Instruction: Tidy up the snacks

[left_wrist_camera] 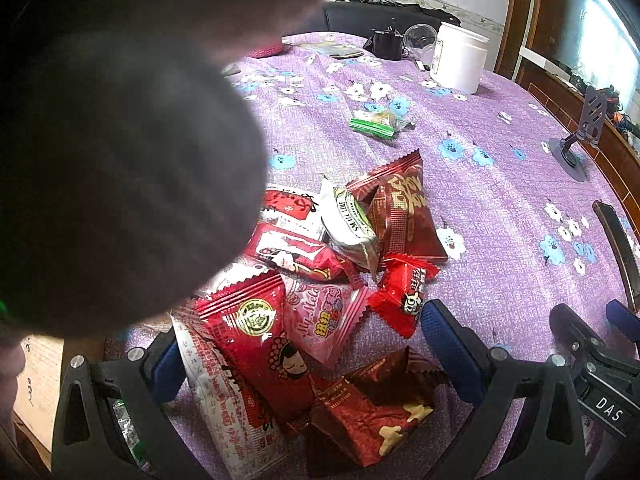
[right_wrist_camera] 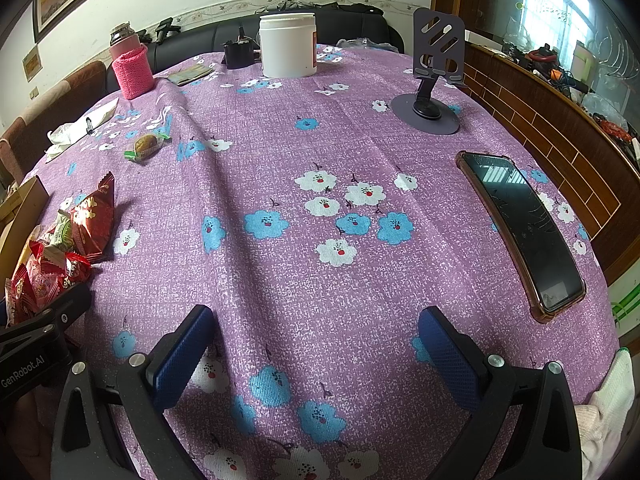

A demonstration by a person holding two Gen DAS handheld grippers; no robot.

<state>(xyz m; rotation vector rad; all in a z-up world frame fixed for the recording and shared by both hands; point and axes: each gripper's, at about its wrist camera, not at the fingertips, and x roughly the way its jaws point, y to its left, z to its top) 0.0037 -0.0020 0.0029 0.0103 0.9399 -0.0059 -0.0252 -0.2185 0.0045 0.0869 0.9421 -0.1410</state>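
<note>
A pile of snack packets [left_wrist_camera: 320, 280] lies on the purple flowered tablecloth [left_wrist_camera: 500, 200]; most are red, one is white and green, one pink. My left gripper [left_wrist_camera: 308, 356] is open, its blue-padded fingers straddling the near packets of the pile. A green-wrapped snack [left_wrist_camera: 380, 122] lies apart, farther back; it also shows in the right wrist view [right_wrist_camera: 145, 146]. The pile shows at the left edge of the right wrist view [right_wrist_camera: 60, 248]. My right gripper [right_wrist_camera: 316, 356] is open and empty above bare tablecloth [right_wrist_camera: 320, 152], to the right of the pile.
A dark blurred shape [left_wrist_camera: 120, 140] blocks the upper left of the left wrist view. A white jar [right_wrist_camera: 287, 45], a pink-sleeved flask [right_wrist_camera: 131, 66], a phone stand [right_wrist_camera: 430, 104] and a phone [right_wrist_camera: 524, 232] are on the table. A cardboard box [right_wrist_camera: 20, 216] stands at the left edge.
</note>
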